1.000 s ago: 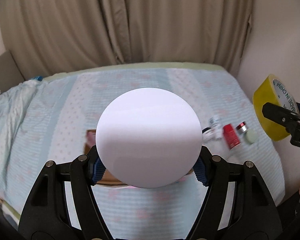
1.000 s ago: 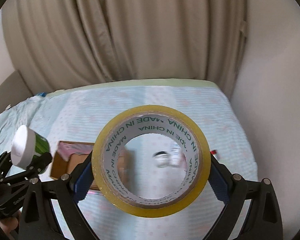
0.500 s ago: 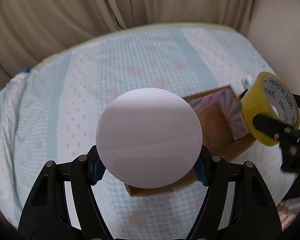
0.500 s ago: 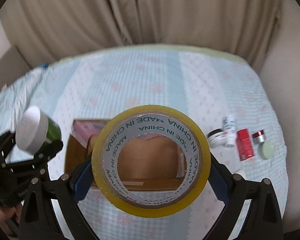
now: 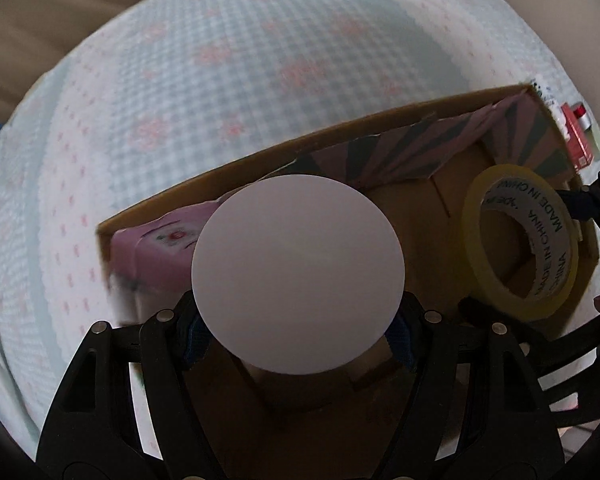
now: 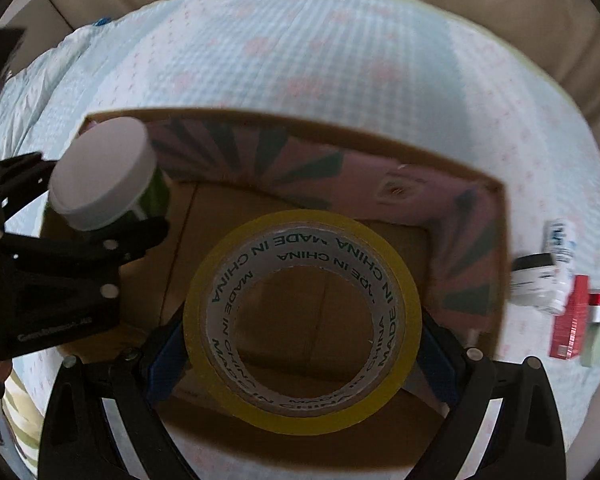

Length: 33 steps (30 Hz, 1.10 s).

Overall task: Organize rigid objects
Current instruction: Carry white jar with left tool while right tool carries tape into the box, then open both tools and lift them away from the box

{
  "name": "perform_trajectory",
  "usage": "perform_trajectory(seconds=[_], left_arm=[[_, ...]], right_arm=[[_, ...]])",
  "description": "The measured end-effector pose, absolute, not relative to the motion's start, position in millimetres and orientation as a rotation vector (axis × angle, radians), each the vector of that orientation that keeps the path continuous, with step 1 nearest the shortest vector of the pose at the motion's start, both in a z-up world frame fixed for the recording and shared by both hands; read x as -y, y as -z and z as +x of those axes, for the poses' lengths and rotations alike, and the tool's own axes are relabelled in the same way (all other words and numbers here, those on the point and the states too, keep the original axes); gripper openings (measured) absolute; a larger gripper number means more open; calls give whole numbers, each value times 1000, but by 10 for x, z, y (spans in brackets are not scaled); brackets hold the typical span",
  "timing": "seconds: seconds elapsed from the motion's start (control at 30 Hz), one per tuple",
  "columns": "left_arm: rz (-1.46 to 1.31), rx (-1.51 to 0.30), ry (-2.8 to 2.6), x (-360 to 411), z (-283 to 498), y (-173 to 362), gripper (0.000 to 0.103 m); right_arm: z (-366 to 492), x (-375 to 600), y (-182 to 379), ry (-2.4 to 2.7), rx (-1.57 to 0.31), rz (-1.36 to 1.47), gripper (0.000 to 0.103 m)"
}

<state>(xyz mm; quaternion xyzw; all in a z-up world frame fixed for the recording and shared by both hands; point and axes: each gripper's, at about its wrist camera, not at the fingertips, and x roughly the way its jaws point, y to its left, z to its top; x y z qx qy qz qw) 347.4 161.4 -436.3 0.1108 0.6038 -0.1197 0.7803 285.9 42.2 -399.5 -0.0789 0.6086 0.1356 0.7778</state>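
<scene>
My left gripper (image 5: 298, 334) is shut on a green jar with a white lid (image 5: 298, 274), which hangs over the left half of an open cardboard box (image 5: 260, 160). The same jar (image 6: 102, 176) shows in the right wrist view above the box's left corner (image 6: 112, 114). My right gripper (image 6: 302, 354) is shut on a yellow tape roll (image 6: 302, 320), printed "MADE IN CHINA", over the box's brown floor (image 6: 300, 220). The tape roll (image 5: 520, 240) also appears at the right of the left wrist view. Both grippers point steeply down into the box.
The box has pink and dark patterned inner flaps (image 6: 292, 168) and lies on a pale blue bedspread (image 6: 300, 60). Right of the box lie a red packet (image 6: 570, 320), a white bottle (image 6: 558, 248), a dark-lidded jar (image 6: 530, 280) and a pale green disc (image 6: 596, 344). Curtains hang behind.
Both grippers have come down and tilted toward the bed, each keeping its load. The box, small and distant before, now fills the lower half of both views.
</scene>
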Motion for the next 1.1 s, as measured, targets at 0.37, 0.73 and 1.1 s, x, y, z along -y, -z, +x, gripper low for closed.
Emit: perform_trajectory(seconds=[0.37, 0.73, 1.1], left_arm=[[250, -1293, 366, -1526, 3458, 4227, 103], [170, -1293, 335, -1591, 3279, 4050, 103], [163, -1187, 282, -1771, 2882, 3318, 103]], right_arm=[[2856, -406, 4157, -351, -1337, -200, 98], [2654, -203, 3979, -314, -1245, -128, 101], [2494, -171, 3461, -310, -1217, -138, 101]])
